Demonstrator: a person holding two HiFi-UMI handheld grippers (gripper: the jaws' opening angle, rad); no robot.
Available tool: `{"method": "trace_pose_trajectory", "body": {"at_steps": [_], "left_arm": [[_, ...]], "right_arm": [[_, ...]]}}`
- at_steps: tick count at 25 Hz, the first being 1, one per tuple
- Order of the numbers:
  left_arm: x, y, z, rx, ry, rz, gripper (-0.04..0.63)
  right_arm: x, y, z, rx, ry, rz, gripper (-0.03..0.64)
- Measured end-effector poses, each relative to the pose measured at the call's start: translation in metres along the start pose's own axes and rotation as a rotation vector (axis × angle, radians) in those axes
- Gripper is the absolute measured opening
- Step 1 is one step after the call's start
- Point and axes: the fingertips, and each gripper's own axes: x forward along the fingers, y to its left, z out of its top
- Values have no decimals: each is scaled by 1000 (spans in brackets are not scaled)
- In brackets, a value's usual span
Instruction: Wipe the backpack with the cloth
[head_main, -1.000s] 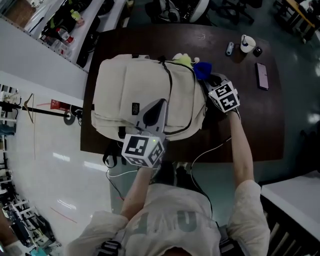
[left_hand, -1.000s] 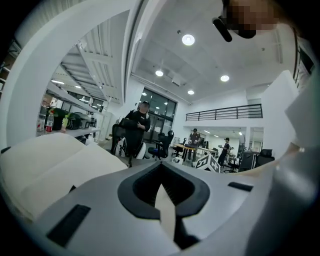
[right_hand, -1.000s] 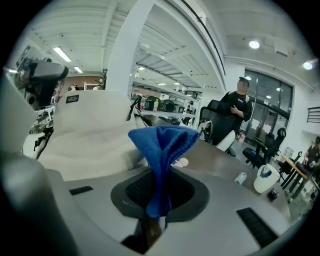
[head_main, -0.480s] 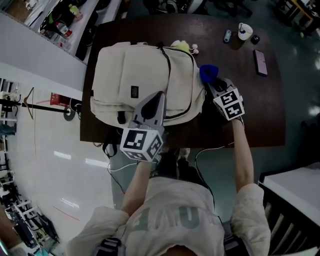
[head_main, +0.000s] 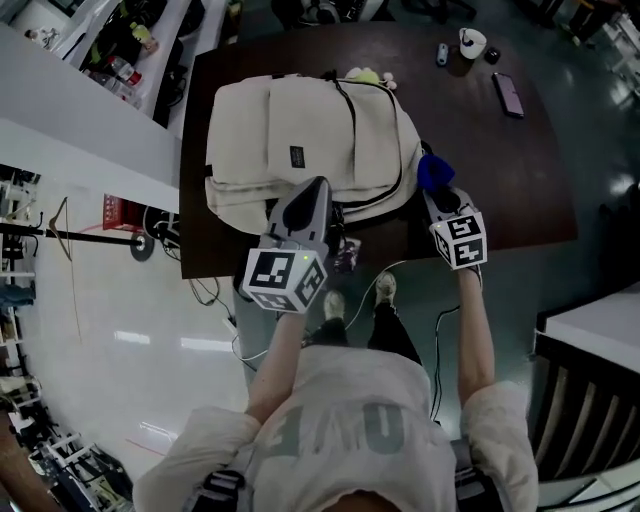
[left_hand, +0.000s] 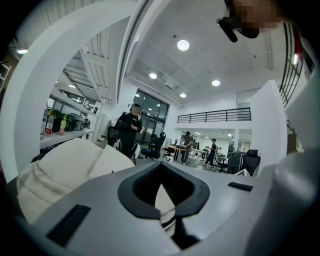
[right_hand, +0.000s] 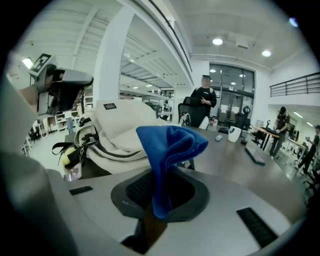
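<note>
Backpack: cream, lying flat on the dark surface, front panel up. Dark zip lines run shut along its right side; nothing of the inside shows. A small yellow-green thing sits at its far end. Cup, white, near the far right corner; contents cannot be made out. Phone flat just near of it, well apart from the bag.

Left hand-held gripper: over the bag's near end, jaws drawn together. Its own view shows only a thin slit between them, cream fabric and a strip of strap seen through it; no sign of anything clamped.

Right hand-held gripper: jaws closed on the blue cloth, which stands up out of them in a bunched fold. Cloth is just beside the bag's right flank; touching or not cannot be told from the head view. In the right gripper view it looks to stand clear of the bag.

Edges: the bag's near end comes right to the near edge of the surface, and dark straps spill over that edge toward the floor. Its left side lies close to the left edge. Right of the bag the surface is bare across to the right edge.
</note>
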Motion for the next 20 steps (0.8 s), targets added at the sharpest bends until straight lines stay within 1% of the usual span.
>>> {"method": "trace_pose_trajectory", "body": {"at_steps": [5,7,9,13,16,18,20], "left_arm": [[-46,26,-1,4,-4,-5,2],[-63,39,-2,-1,-11,17,2],[-82,52,-5,-13,-16,56,2],[-119,70,-11,-28,-17,139,2],[-142,73,-11,-32,-25,171,2],[-153,79,-7,-23,-34,183,2],[-167,90,-1,-17,-51,193,2]], "right_arm": [[-18,44,-1,107,-22,-85,44],[-20,62,2,139,-38,-96,44],[-23,83,2,174,-49,-90,44],[-23,122,6,230,-67,-51,44],[-26,148,17,223,-85,-12,44],[-31,169,35,229,-122,27,44],[-38,202,59,253,-174,97,44]]}}
